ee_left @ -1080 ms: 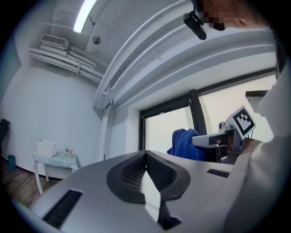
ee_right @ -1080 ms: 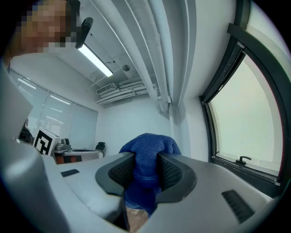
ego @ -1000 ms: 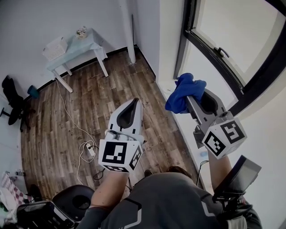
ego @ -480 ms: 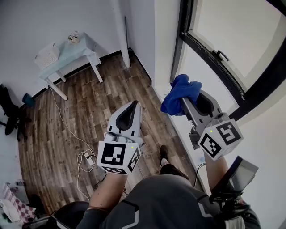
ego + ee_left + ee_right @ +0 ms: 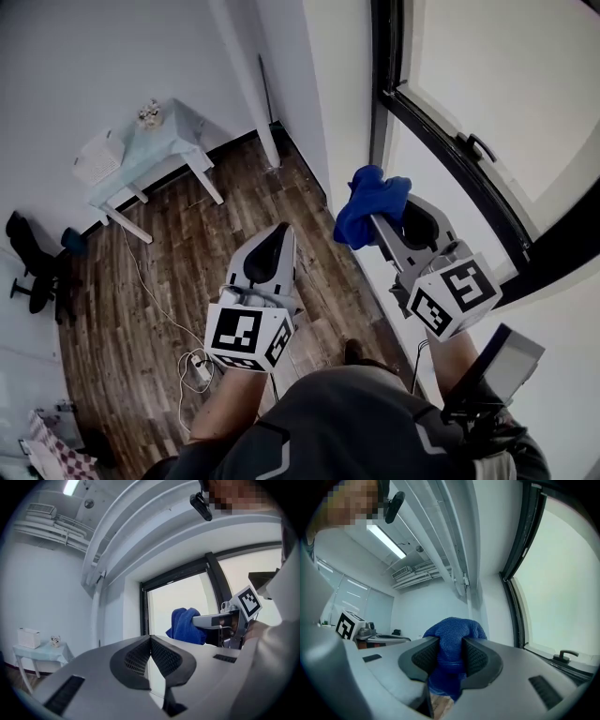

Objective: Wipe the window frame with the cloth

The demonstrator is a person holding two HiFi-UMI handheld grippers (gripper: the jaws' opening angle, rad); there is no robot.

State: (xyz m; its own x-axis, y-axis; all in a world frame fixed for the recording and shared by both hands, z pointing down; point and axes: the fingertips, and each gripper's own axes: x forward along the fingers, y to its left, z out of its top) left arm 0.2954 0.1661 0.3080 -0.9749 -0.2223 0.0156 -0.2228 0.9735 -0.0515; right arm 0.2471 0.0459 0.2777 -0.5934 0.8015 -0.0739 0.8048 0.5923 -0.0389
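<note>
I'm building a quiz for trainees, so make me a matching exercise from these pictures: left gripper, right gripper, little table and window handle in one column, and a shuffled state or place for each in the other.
Column one
1. left gripper
2. right gripper
3. table
4. window handle

Column two
A. mounted on the window frame
B. clamped on the blue cloth
C. standing on the wood floor
D. shut, nothing between its jaws

Pairs: 1-D, 2-B, 3-C, 4-A
</note>
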